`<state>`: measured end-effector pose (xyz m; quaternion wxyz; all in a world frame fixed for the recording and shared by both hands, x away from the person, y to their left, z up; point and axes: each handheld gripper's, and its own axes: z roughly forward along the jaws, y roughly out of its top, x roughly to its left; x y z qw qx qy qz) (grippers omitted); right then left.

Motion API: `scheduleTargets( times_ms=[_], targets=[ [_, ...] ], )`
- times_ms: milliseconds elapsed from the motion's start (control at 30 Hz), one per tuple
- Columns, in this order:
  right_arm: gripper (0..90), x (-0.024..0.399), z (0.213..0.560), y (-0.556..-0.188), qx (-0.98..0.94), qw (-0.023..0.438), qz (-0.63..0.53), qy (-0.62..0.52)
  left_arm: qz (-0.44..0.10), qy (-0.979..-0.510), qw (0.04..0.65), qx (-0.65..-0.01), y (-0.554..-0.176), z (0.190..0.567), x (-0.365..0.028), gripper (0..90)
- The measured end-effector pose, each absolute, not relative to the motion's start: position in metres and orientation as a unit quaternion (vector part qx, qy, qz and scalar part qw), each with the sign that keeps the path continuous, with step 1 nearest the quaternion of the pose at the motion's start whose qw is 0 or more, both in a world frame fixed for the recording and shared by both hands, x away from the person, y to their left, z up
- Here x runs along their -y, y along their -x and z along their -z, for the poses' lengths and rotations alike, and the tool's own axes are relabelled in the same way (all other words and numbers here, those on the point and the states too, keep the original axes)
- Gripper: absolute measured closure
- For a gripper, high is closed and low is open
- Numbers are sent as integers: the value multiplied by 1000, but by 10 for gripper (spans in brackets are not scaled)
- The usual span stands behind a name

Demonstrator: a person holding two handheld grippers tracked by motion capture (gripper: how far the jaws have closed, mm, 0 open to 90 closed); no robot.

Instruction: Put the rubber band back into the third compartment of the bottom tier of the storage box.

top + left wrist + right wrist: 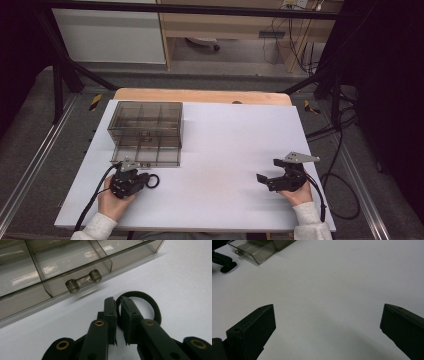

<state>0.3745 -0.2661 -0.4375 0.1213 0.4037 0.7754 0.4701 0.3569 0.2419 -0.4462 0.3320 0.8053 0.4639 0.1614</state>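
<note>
High view: left gripper sits at 7 o'clock on the white table, jaws narrowed onto the rim of a black hair tie. Tie is a thin soft loop, lying flat. Smoky clear drawer box with its pulled-out bottom drawer lies at 12 from the tie, just beside it. Right gripper idles at 4 o'clock, jaws wide, empty, well apart.

Black band, smoky clear drawer box
</note>
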Motion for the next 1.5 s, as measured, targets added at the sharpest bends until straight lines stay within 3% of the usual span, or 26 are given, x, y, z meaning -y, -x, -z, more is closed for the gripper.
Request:
scheduleTargets(
  times_ms=[1500],
  targets=[
    [6, 266, 438, -374, -776, 119, -470, -404, -156, -795, 352, -469, -354, 440, -247, 875]
  ],
)
